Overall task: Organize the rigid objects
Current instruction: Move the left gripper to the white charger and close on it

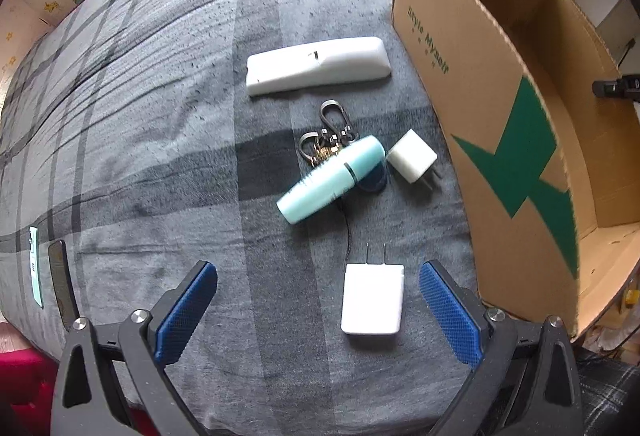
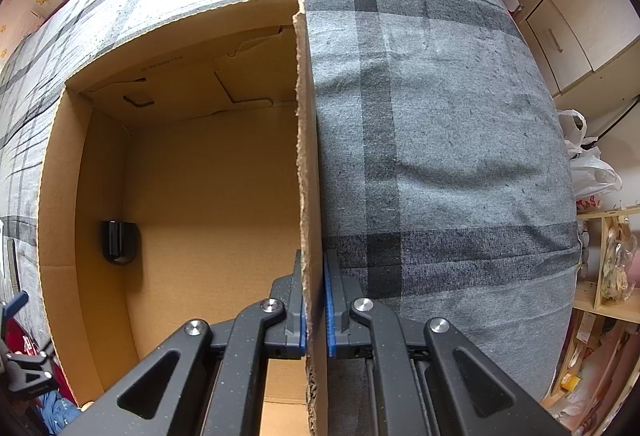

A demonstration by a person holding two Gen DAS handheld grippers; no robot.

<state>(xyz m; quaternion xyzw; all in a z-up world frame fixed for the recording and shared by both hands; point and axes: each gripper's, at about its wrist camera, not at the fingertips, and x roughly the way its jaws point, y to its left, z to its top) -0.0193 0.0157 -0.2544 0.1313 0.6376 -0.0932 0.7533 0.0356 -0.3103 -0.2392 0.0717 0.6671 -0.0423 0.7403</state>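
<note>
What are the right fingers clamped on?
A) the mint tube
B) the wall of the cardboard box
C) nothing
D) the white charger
B: in the right wrist view the right fingers press from both sides on the thin wall of the cardboard box.

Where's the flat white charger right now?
In the left wrist view, the flat white charger lies on the grey plaid bedcover between the open left tool's fingers, prongs toward the teal tube, left of the cardboard box.
</note>
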